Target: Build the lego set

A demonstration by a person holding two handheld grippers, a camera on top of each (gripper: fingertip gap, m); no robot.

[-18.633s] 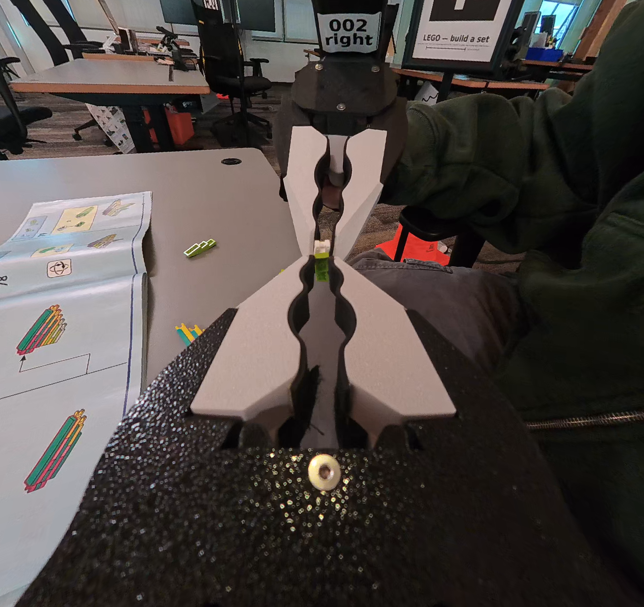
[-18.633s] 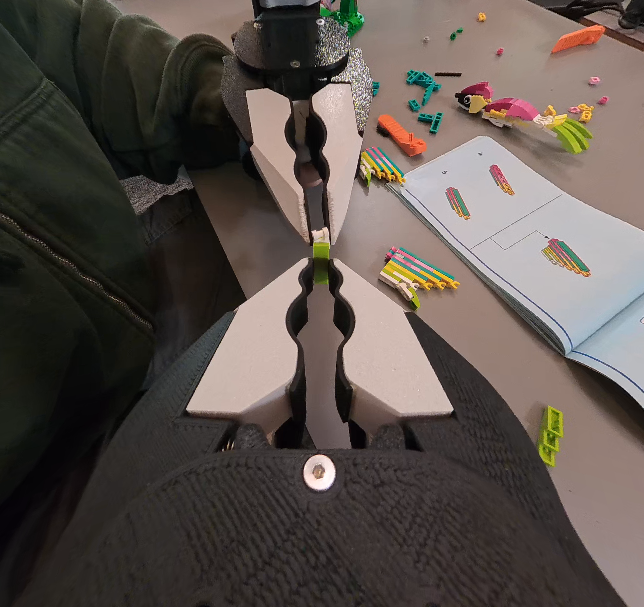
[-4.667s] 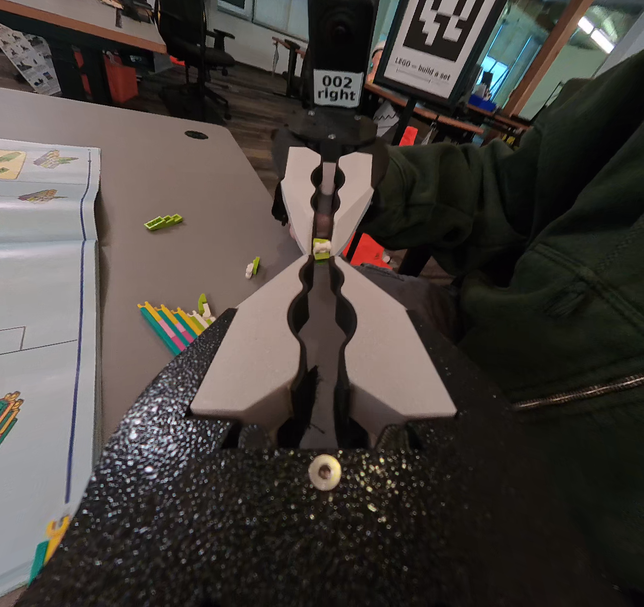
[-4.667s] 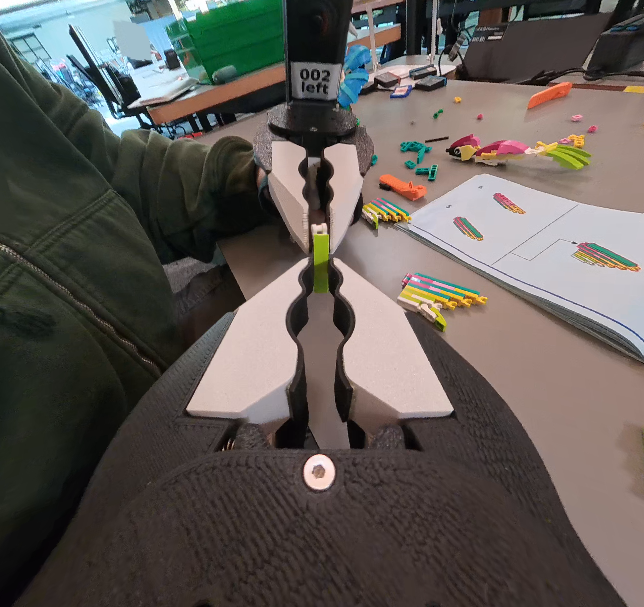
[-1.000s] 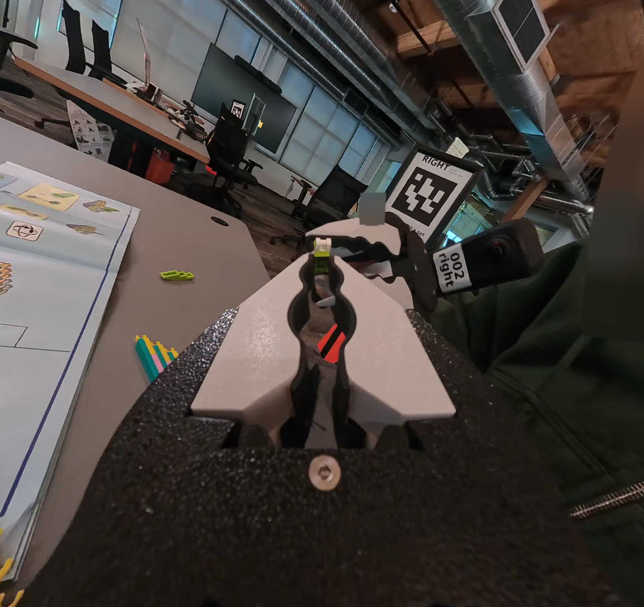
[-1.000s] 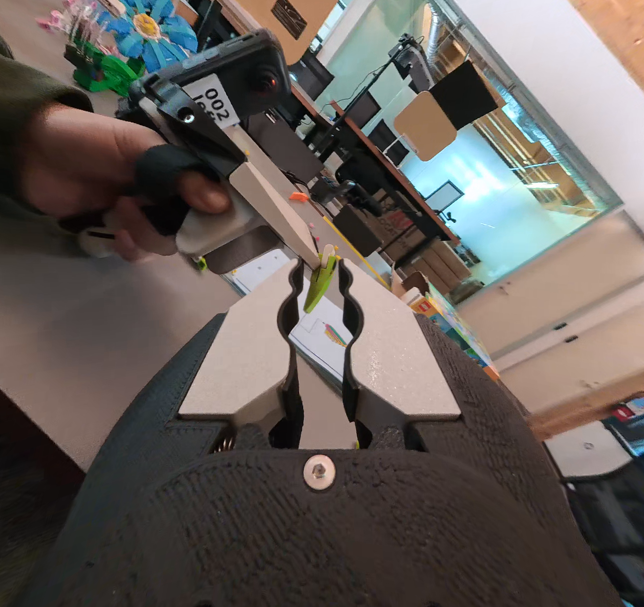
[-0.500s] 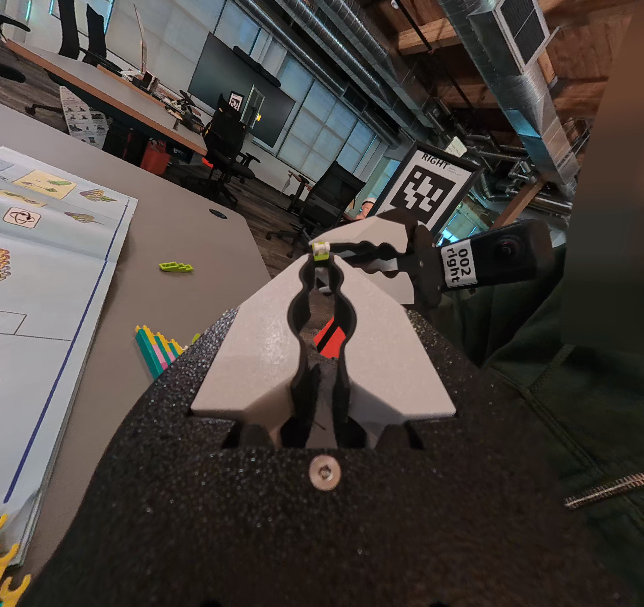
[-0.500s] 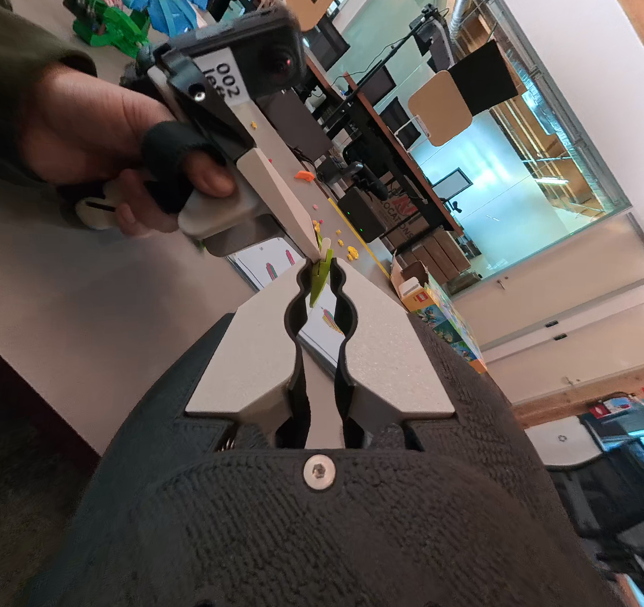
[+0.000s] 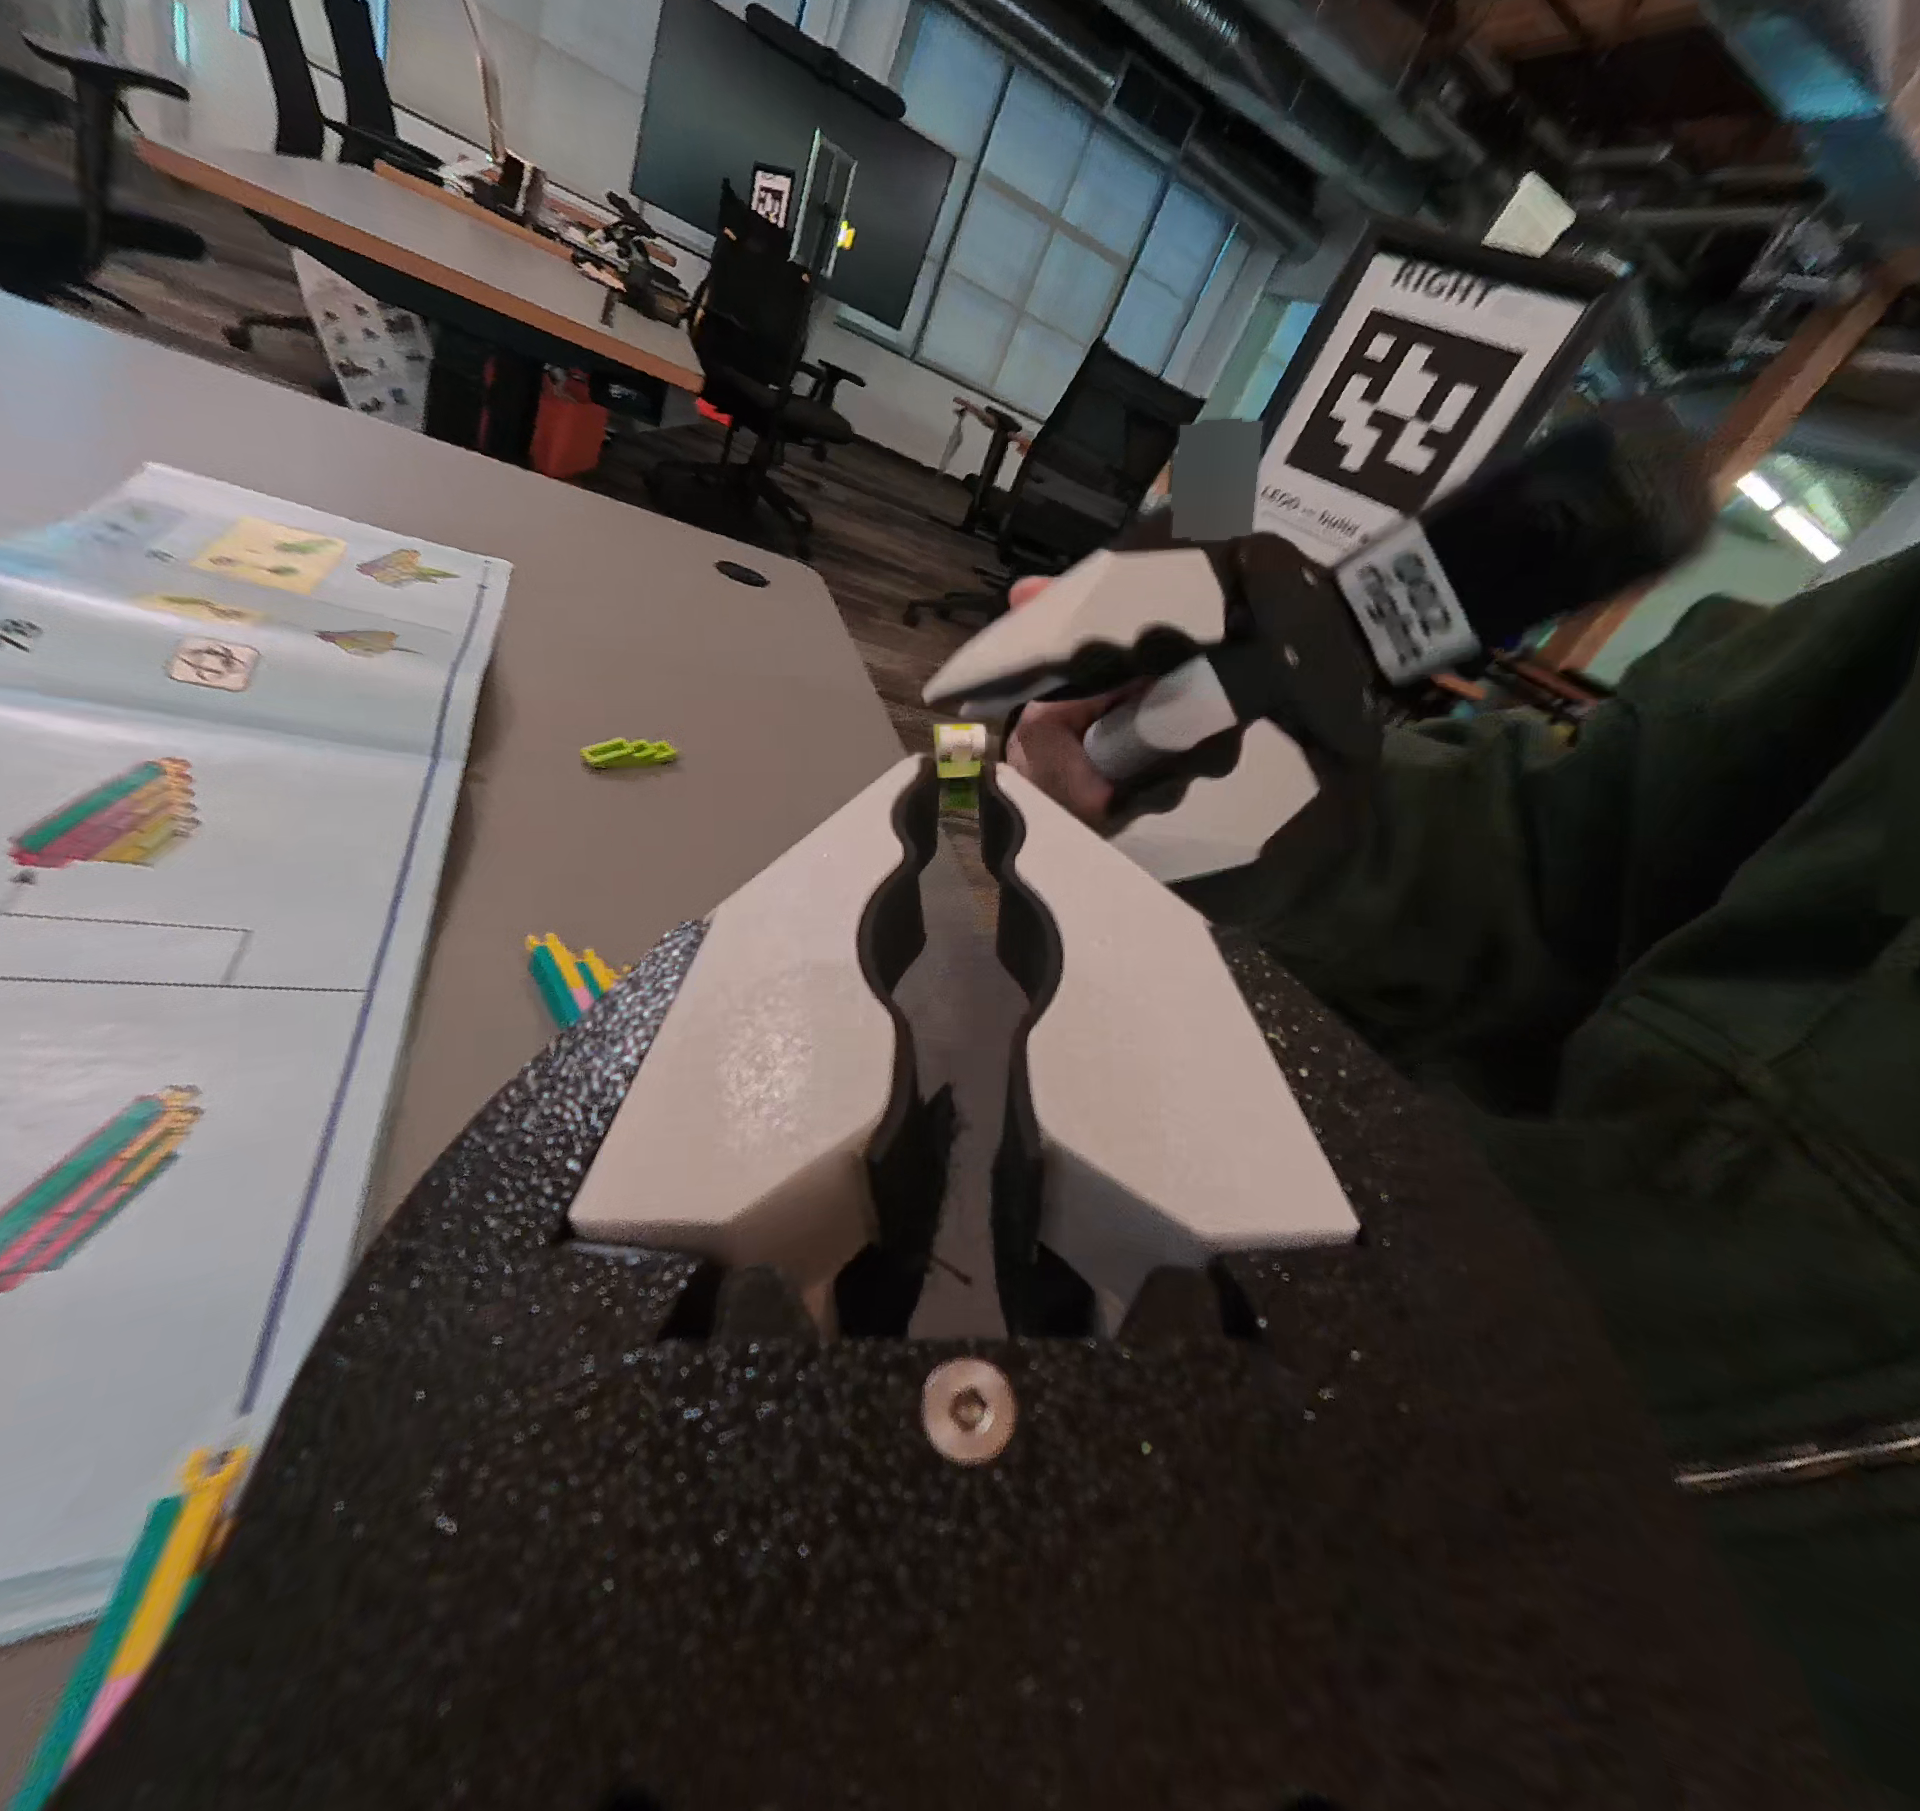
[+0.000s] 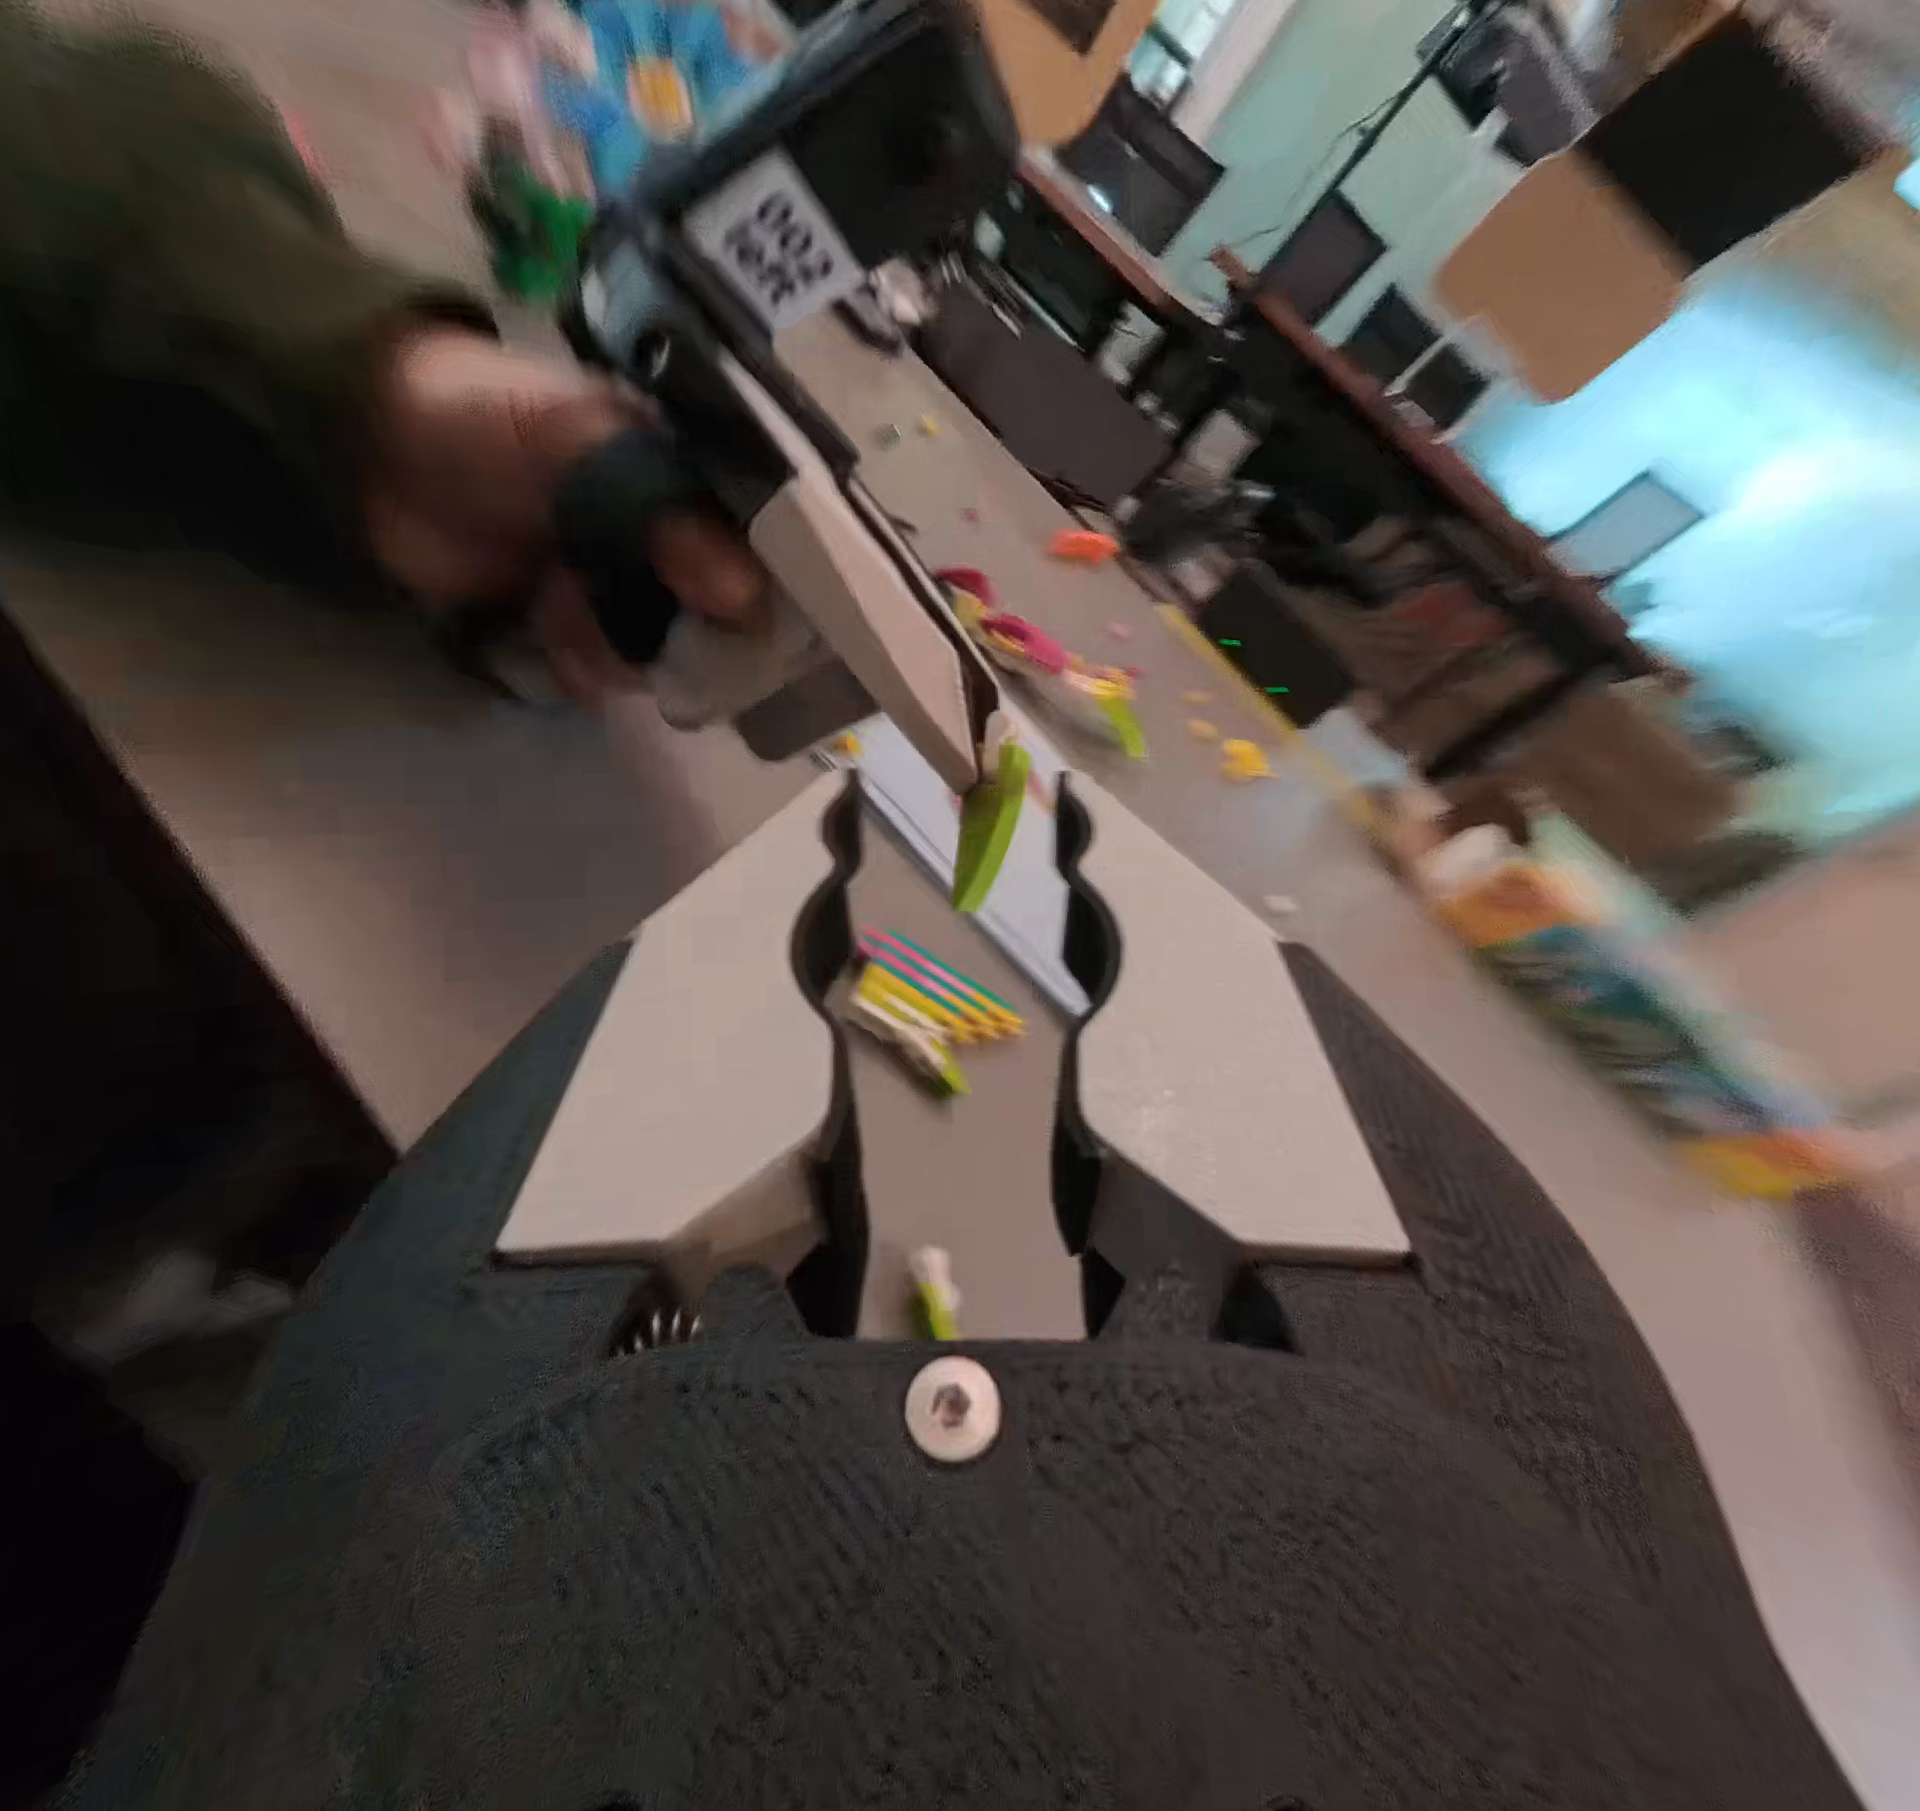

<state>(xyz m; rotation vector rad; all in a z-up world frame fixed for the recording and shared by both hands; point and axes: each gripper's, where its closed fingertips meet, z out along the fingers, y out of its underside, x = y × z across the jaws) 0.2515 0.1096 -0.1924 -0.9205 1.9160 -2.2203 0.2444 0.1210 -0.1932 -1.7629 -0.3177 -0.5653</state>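
My left gripper (image 9: 958, 774) is shut on a small lime green piece with a white clip at its end (image 9: 957, 751), held above the grey table. In the blurred right wrist view the same lime piece (image 10: 987, 831) hangs from the left gripper's tip (image 10: 971, 738). My right gripper (image 10: 956, 793) is open and empty, its jaws standing apart on either side of the lime piece without touching it. In the left wrist view one of the right gripper's fingers (image 9: 1091, 618) sits just above and right of the piece.
An open instruction booklet (image 9: 208, 826) lies at the left. A striped multicolour assembly (image 10: 925, 1013) lies on the table below the grippers and also shows in the left wrist view (image 9: 566, 977). A lime stepped piece (image 9: 629, 751) and a small lime-white piece (image 10: 930, 1283) lie loose.
My right gripper has opened and let go of the lime piece, which stays in the left gripper. Both views have tilted down toward the table.
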